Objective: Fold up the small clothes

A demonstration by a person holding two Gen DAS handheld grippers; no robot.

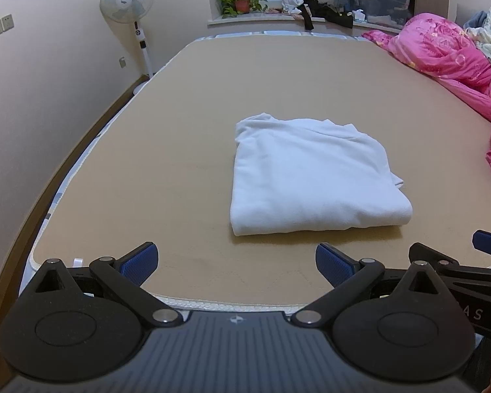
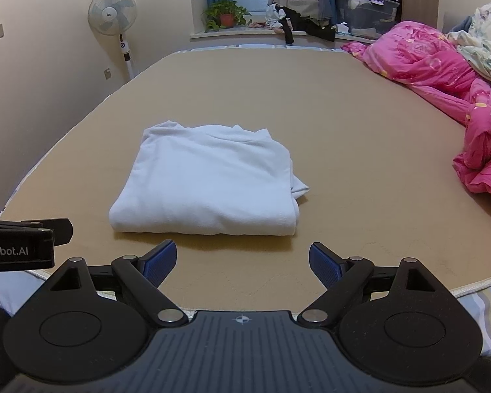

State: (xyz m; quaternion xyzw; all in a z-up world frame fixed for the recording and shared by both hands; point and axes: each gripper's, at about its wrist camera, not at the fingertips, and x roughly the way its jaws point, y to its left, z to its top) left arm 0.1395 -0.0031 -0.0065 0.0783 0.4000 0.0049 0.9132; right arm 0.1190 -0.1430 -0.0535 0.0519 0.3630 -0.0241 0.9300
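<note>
Left wrist view: the left tool [image 1: 237, 263] hovers over the near edge of the bed [image 1: 167, 163] with its fingers spread wide and empty. The folded white garment [image 1: 314, 177] lies flat on the tan bed, just ahead

Right wrist view: the right tool [image 2: 242, 262] is likewise spread apart, empty; the garment lies ahead, slightly left, beside a pink quilt [image 2: 442, 68]
</note>
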